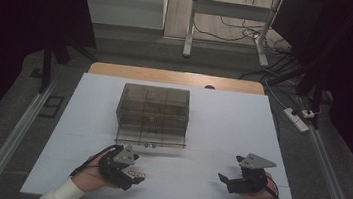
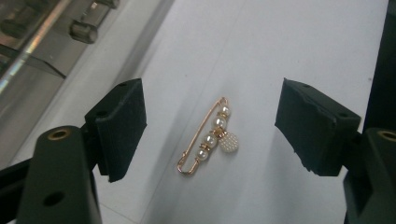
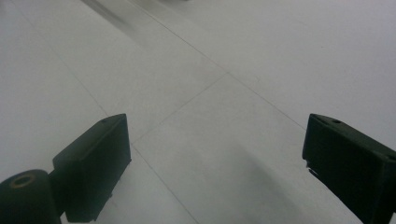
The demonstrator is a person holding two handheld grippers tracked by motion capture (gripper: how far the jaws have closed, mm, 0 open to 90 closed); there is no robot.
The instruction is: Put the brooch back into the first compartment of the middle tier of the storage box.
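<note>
While we look down from the high view, we see a white table (image 1: 222, 120) with a clear plastic drawer box (image 1: 153, 109) standing near its middle, one shallow drawer (image 1: 149, 140) pulled out toward us. No writing on the box is readable to us at this size. Our left gripper (image 1: 132, 174) rests low at the near left, angled toward the table's centre, with the left hand (image 1: 89, 177) wrapped around its body and a pale sleeve (image 1: 60, 195) trailing back. A small beaded brooch pin (image 1: 136, 174) lies on the table right at its tips. Our right gripper (image 1: 228, 180) sits well apart at the near right, pointing left, its grey plate on top.

From the left gripper view, we find the jaws standing wide apart with the brooch pin (image 2: 208, 137) lying flat on the white surface between them, touching neither pad. It is a gold safety pin carrying four pearl beads and a small round pearl-studded disc. Part of the drawer box (image 2: 42, 32) shows at the upper left.

From the right gripper view, we see the jaws spread wide over bare table (image 3: 210, 93), with nothing between them.
</note>
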